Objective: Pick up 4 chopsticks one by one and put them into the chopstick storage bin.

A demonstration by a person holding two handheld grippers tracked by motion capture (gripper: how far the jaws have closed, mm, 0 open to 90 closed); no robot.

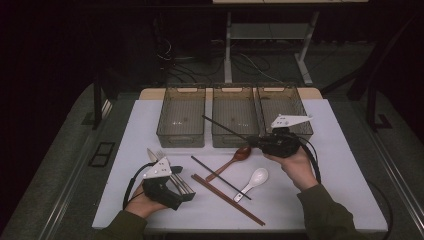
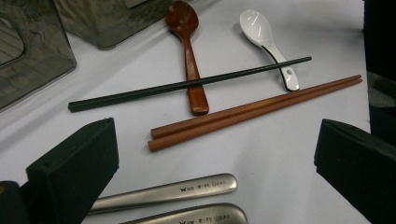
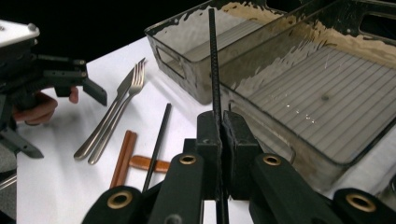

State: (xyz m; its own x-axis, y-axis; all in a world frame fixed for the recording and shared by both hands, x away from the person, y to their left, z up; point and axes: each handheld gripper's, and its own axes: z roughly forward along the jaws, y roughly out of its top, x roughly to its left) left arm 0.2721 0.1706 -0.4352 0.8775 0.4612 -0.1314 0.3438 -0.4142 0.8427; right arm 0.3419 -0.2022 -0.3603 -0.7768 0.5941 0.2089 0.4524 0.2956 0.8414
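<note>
Three clear bins [image 1: 181, 120]. Two black chopsticks [image 1: 220, 177]: one clamped in the right gripper [image 3: 218, 122]. Two wooden chopsticks [image 1: 227, 199]. Two spoons [image 1: 254, 182]. One fork [image 3: 122, 108], one knife [image 3: 111, 112] beside left gripper [image 1: 186, 192].

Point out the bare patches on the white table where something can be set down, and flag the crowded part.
Free: the white table right of the white spoon; the strip left of the left bin; the three bins' floors look bare. Crowded: the middle front, where the black chopstick, brown chopsticks, wooden spoon and the fork and knife lie close together.

faint unreadable engraving, steel handles [image 2: 187, 192]
</note>
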